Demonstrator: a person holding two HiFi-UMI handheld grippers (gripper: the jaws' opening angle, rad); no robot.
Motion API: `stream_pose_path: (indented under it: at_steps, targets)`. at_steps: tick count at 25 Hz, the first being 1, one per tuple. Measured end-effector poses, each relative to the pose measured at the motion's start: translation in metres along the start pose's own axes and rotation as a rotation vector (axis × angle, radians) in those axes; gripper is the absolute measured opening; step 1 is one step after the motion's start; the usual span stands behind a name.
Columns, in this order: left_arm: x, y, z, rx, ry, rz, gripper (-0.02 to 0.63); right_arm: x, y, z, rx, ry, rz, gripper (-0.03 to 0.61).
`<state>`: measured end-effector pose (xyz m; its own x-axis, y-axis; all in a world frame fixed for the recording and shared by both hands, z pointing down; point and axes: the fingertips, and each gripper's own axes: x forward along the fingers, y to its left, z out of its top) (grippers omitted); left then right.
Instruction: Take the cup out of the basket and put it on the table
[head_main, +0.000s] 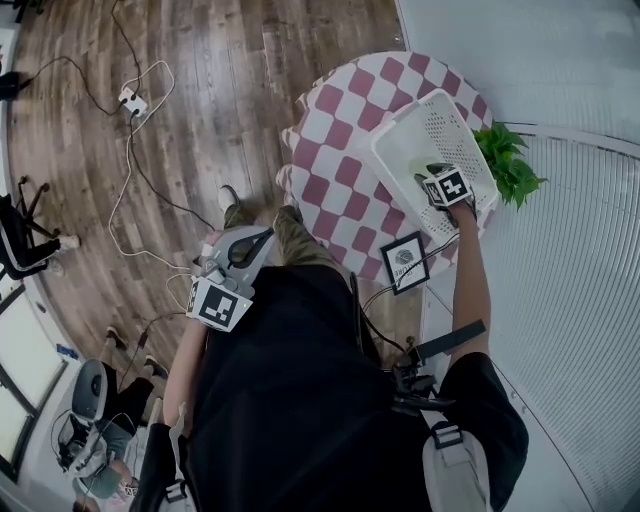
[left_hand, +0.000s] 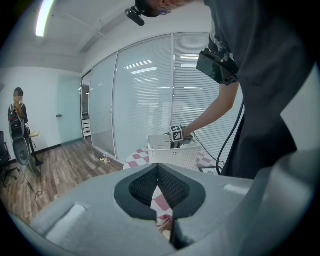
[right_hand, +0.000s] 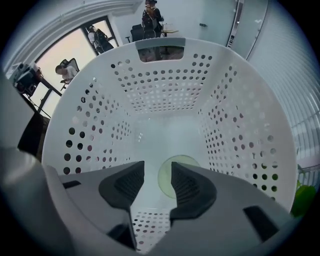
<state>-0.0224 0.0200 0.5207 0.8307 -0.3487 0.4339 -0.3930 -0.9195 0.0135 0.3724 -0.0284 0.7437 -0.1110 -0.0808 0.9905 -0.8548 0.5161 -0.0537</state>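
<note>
A white perforated basket (head_main: 440, 118) stands on the round table with a red-and-white checked cloth (head_main: 340, 130). My right gripper (head_main: 432, 175) reaches down into it. In the right gripper view a pale green cup (right_hand: 167, 176) sits on the basket floor, its round mouth facing me. The right gripper (right_hand: 157, 175) hovers over it with a clear gap between the pads. The right pad (right_hand: 187, 182) covers the cup's right side, and the left pad stays clear of its rim. My left gripper (head_main: 248, 248) hangs by the person's hip, away from the table, pads together (left_hand: 158, 172).
A green plant (head_main: 510, 160) stands just beyond the basket by the blinds. A black-framed marker card (head_main: 405, 262) lies at the table's near edge. A power strip and cables (head_main: 130, 100) trail over the wooden floor. People sit at the far left (head_main: 90, 420).
</note>
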Motion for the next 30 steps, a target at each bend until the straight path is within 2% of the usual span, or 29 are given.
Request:
stream_pose_path:
  at_steps: [11, 20, 30]
  targets:
    - [0.005, -0.002, -0.004, 0.016, 0.027, -0.003, 0.006, 0.024, -0.004, -0.011, 0.05, 0.081, 0.044, 0.162]
    - [0.007, -0.001, -0.002, 0.035, 0.041, -0.026, 0.006, 0.033, -0.003, -0.015, 0.094, 0.108, 0.081, 0.124]
    - [0.008, -0.001, -0.007, 0.029, 0.057, -0.014, 0.006, 0.048, -0.001, -0.015, 0.087, 0.128, 0.068, 0.088]
